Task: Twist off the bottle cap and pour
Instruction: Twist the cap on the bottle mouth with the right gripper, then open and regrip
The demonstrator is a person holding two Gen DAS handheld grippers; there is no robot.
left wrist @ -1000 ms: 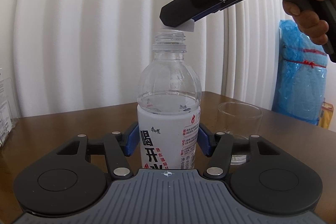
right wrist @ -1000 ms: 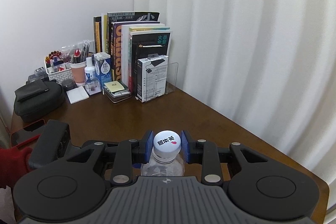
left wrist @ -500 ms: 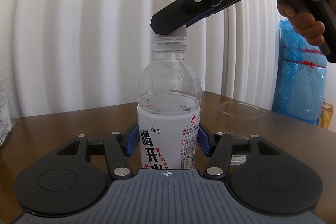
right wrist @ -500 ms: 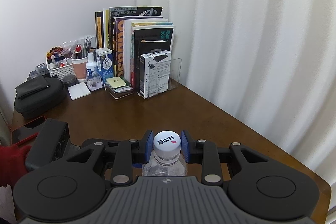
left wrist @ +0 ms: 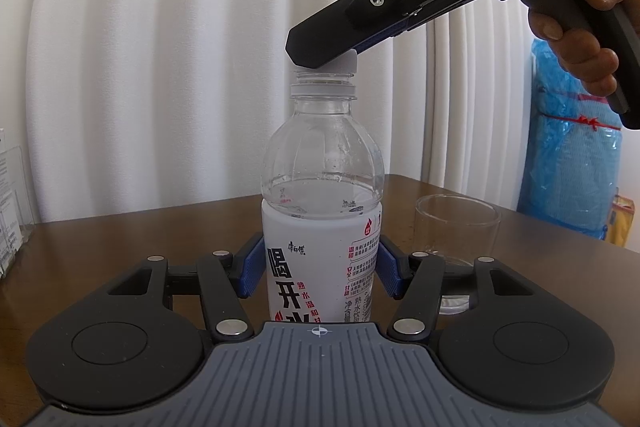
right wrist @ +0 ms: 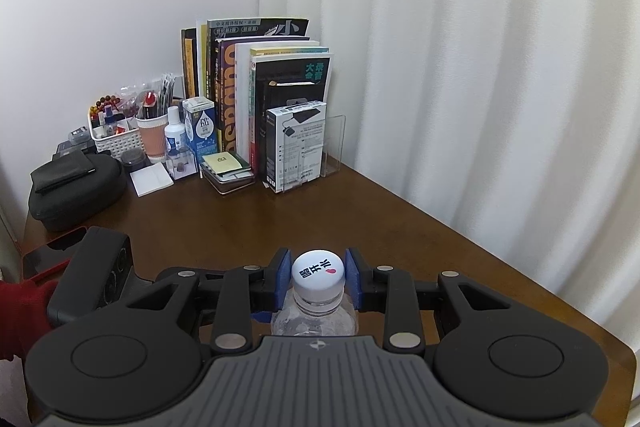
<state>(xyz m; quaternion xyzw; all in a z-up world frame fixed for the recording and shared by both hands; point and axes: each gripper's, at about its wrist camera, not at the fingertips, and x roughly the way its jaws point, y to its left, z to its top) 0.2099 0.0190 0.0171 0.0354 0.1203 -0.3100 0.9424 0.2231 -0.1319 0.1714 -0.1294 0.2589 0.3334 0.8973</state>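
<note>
Clear plastic, white label w/ black and red print — the bottle (left wrist: 322, 219) stands upright on the brown table (left wrist: 120, 239), long axis vertical, water level just above the label top. Left gripper (left wrist: 320, 269) pinches it at label height, blue pads (left wrist: 249, 269) pressed on both sides of the body. Directly above, right gripper (right wrist: 318, 277) comes in from upper right, angled down, pads clamped on the white cap (right wrist: 318, 273). In the left wrist view the cap (left wrist: 344, 61) sits at the very top of the neck w/ threads bare below it — judged nearly or fully unscrewed, so the coming move is likely straight up along the bottle's axis. Right of the bottle, near it but apart, an empty clear glass (left wrist: 458, 231) waits; pour would tip that way.
</note>
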